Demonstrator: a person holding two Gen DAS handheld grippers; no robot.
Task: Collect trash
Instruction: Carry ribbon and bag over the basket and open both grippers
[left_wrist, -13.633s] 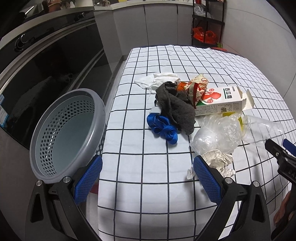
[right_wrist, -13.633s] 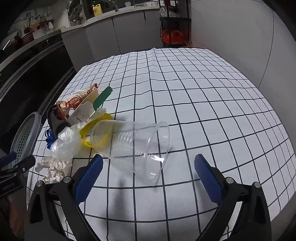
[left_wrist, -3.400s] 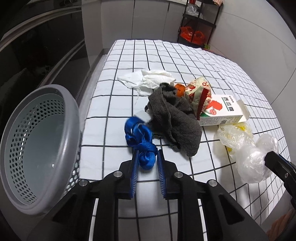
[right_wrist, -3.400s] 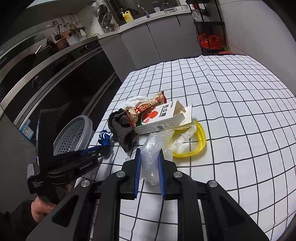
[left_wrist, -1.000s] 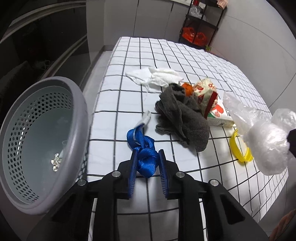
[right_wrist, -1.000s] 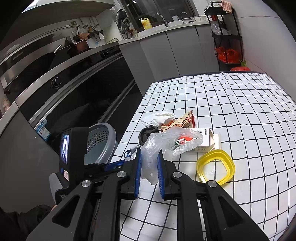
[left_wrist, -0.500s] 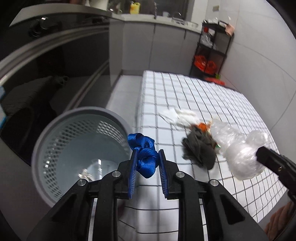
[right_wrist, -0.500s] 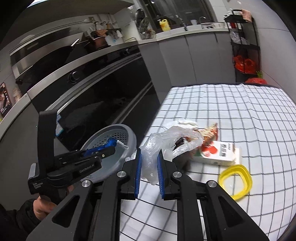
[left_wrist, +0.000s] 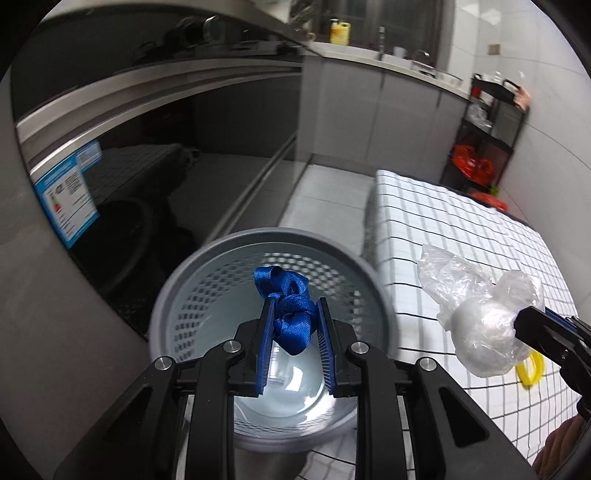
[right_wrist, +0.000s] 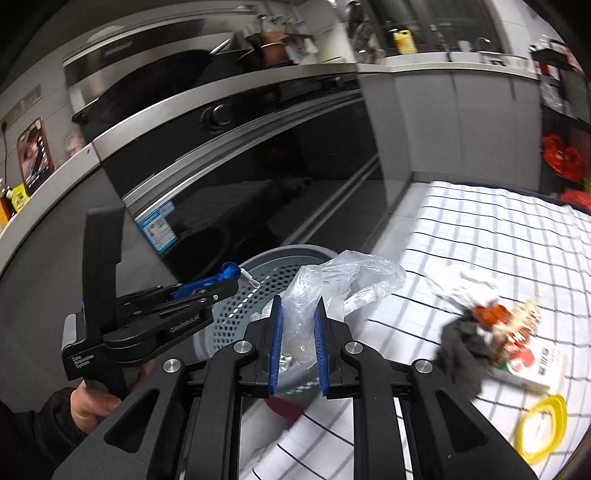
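My left gripper (left_wrist: 293, 314) is shut on a knotted blue strap (left_wrist: 290, 306) and hangs over the mouth of the grey perforated basket (left_wrist: 184, 291). In the right wrist view the left gripper (right_wrist: 231, 278) reaches over the basket (right_wrist: 240, 310) from the left. My right gripper (right_wrist: 298, 317) is shut on a crumpled clear plastic bag (right_wrist: 332, 280), just right of the basket's rim and above the table's edge. The same bag (left_wrist: 480, 314) shows at the right of the left wrist view.
On the white checked tablecloth (right_wrist: 498, 236) lie a dark grey cloth (right_wrist: 463, 350), a red-and-white carton (right_wrist: 528, 362), a snack wrapper (right_wrist: 517, 314) and a yellow ring (right_wrist: 539, 424). A dark oven front (left_wrist: 147, 155) runs behind the basket. A black shelf rack (left_wrist: 487, 140) stands far right.
Both grippers have swung left, off the table toward the basket, carrying the strap and the bag. The strap now hangs over the basket's opening, and the bag has come close to its rim.
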